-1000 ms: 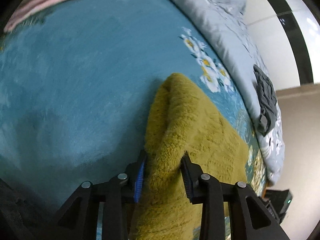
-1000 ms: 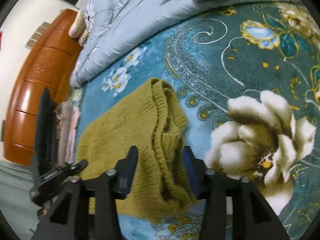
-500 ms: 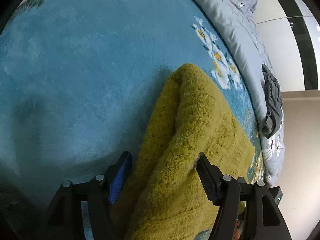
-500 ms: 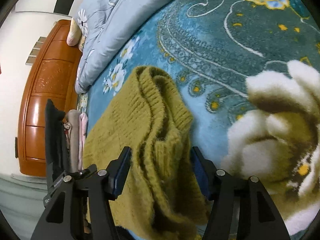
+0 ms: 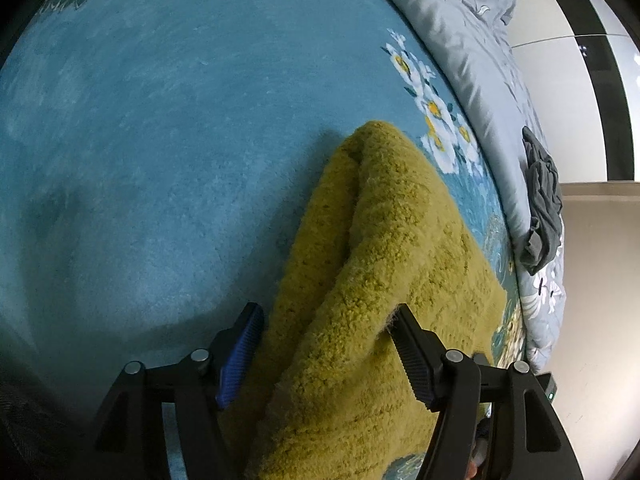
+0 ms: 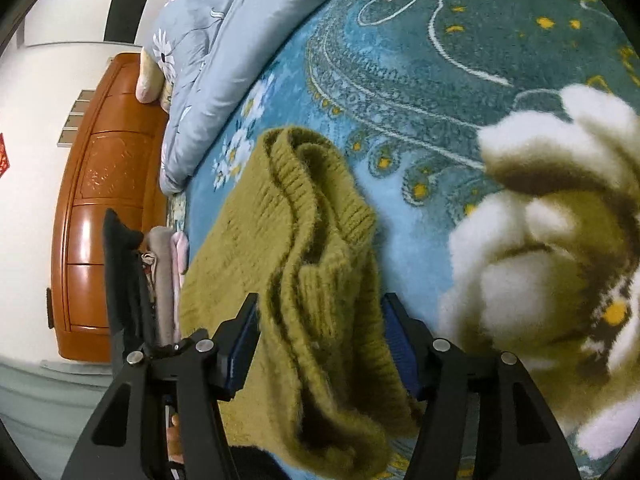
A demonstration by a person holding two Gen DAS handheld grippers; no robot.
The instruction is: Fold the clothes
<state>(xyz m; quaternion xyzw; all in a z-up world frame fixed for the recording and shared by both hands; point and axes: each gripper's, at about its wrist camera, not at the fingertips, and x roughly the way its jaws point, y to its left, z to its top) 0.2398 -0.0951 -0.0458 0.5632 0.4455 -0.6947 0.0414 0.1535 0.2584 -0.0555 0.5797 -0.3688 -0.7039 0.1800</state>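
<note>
Left claw: I hold it low over the bed, aimed forward along the blanket. Its jaws are spread wide. A folded ridge of the olive-yellow sweater lies between them; the cloth brushes the inner face of each finger, but neither finger pinches it — nothing is gripped.

Right claw: I hold it low as well, aimed along the same sweater from its ribbed end. Its jaws also stand wide apart. The bunched ribbed edge sits between the fingers, loose and ungripped. The blue pads are visible on the inner finger faces.

Sweater position: it lies on the patterned teal blanket, folded into a long strip with doubled layers along one side. In the right wrist view, the strip runs from my claws toward the grey quilt, which is heaped along the far edge of the bed. A large white flower motif of the blanket lies just beside the sweater on its right.

Other items:
- A dark grey garment lies crumpled on top of the quilt, well apart from the sweater.
- A stack of folded clothes sits at the bed edge next to the wooden headboard, seen left of the right claw.
- In the right wrist view, my left claw appears as a dark shape near that stack.
</note>
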